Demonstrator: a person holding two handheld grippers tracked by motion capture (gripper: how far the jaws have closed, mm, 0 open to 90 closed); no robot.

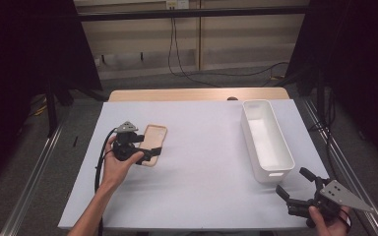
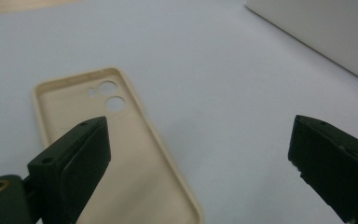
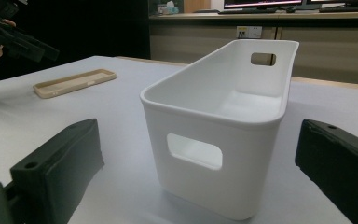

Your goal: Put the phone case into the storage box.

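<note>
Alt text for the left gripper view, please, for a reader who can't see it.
The left gripper hangs open above a beige phone case lying hollow side up on the white table, camera cutouts at its far end. A white bin crosses the top right corner.

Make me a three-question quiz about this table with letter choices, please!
1. Where does the phone case lie?
A. inside the bin
B. flat on the table
C. on the floor

2. What colour is the bin?
A. white
B. red
C. green

3. How are the left hand-held gripper jaws?
A. shut on the case
B. shut on the bin
C. open

Answers:
1. B, it lies on the white tabletop beside that gripper.
2. A, its walls are plain white.
3. C, a wide gap shows between the jaws, nothing pinched.
</note>
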